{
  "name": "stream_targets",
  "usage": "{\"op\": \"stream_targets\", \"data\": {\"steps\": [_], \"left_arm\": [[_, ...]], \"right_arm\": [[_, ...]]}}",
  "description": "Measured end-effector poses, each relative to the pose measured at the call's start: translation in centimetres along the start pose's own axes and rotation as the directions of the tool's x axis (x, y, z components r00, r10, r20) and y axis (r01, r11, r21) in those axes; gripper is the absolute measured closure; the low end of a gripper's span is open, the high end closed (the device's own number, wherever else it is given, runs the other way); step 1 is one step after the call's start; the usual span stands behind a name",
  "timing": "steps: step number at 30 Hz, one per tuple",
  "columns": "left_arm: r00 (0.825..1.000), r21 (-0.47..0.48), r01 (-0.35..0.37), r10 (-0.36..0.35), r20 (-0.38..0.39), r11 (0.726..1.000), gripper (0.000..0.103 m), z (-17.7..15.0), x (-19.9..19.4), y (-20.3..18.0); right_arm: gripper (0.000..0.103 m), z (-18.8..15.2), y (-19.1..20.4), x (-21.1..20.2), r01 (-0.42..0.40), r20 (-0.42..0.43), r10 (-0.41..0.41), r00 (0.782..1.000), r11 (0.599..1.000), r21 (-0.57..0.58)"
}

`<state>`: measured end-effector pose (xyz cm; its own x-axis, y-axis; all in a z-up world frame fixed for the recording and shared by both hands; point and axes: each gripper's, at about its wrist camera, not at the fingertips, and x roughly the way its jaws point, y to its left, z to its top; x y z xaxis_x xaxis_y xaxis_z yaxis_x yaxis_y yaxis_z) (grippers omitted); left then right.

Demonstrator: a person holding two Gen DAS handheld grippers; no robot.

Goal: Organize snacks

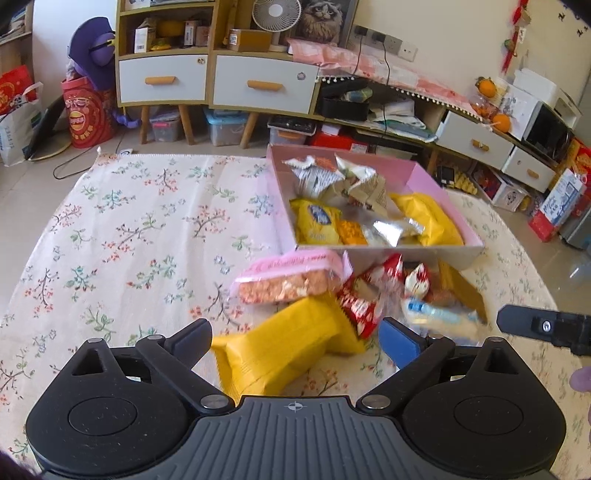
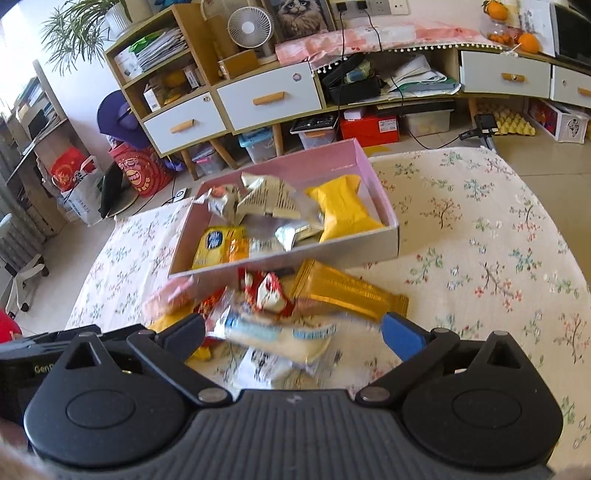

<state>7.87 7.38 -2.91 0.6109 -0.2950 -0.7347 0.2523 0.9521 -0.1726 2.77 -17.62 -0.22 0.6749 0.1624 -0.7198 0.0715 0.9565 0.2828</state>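
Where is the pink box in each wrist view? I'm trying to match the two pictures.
Left wrist view: pink box right of centre, above the loose snacks.
Right wrist view: pink box centre, tilted, upper middle.
Shared landmark: white fan on the shelf behind.

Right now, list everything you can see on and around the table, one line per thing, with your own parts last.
box: one, pink, on the cloth, partly filled with yellow and silver snack packs
loose snack packs: one pile, yellow, red, pink and white, in front of the box
yellow pack: one, nearest, lying between the left tool's fingers
tablecloth: one, floral cream
cabinets: white drawers, along the wall
fan: one, white, on the cabinet
oranges: several, on the cabinet
left tool: open
right tool: open, over the white pack
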Motion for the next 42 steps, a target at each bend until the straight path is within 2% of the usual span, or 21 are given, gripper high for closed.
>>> {"op": "stream_targets", "data": {"steps": [7,11,14,18,22,27,33,38,40,42], "left_arm": [[1.0,0.056,0.005,-0.006,0.014,0.998,0.005,-1.4,-0.1,1.2],[0.999,0.063,0.026,-0.027,0.026,0.998,0.005,-2.0,0.1,2.2],[0.997,0.108,0.049,-0.054,0.045,0.993,0.005,-2.4,0.4,2.9],[0.993,0.207,0.086,-0.101,0.062,0.975,0.005,-2.9,1.0,3.1],[0.99,0.301,0.118,-0.138,0.044,0.946,0.005,-3.0,1.8,2.4],[0.992,0.361,0.09,-0.115,0.05,0.928,0.005,-2.9,2.8,1.3],[0.994,0.408,0.067,-0.096,0.051,0.91,0.005,-2.7,3.6,0.6],[0.995,0.461,0.036,-0.073,0.062,0.887,0.005,-2.9,3.9,0.1],[0.995,0.469,0.044,-0.079,0.056,0.882,0.005,-3.0,3.9,0.0],[0.995,0.471,0.067,-0.094,0.034,0.879,0.007,-3.0,3.9,-0.2]], "right_arm": [[0.0,-2.4,0.3,0.3,0.034,-0.005,-0.034,0.999,0.998,-0.06],[0.0,-3.2,0.4,0.7,0.067,0.009,-0.066,0.998,0.993,-0.093],[0.0,-4.0,0.7,1.0,0.072,0.021,-0.07,0.997,0.991,-0.116],[0.0,-5.3,1.6,1.6,0.059,0.038,-0.053,0.998,0.981,-0.183],[0.0,-6.0,2.8,2.3,0.042,0.05,-0.031,0.998,0.971,-0.237],[0.0,-6.1,3.7,3.7,0.039,0.044,-0.028,0.999,0.967,-0.25],[0.0,-5.8,3.7,5.6,0.094,0.046,-0.086,0.995,0.972,-0.213],[0.001,-5.9,4.1,6.0,0.136,0.059,-0.125,0.99,0.956,-0.261],[0.005,-6.0,4.1,5.7,0.133,0.057,-0.122,0.991,0.953,-0.273],[0.014,-6.0,4.2,5.5,0.123,0.057,-0.111,0.992,0.951,-0.285]]}}
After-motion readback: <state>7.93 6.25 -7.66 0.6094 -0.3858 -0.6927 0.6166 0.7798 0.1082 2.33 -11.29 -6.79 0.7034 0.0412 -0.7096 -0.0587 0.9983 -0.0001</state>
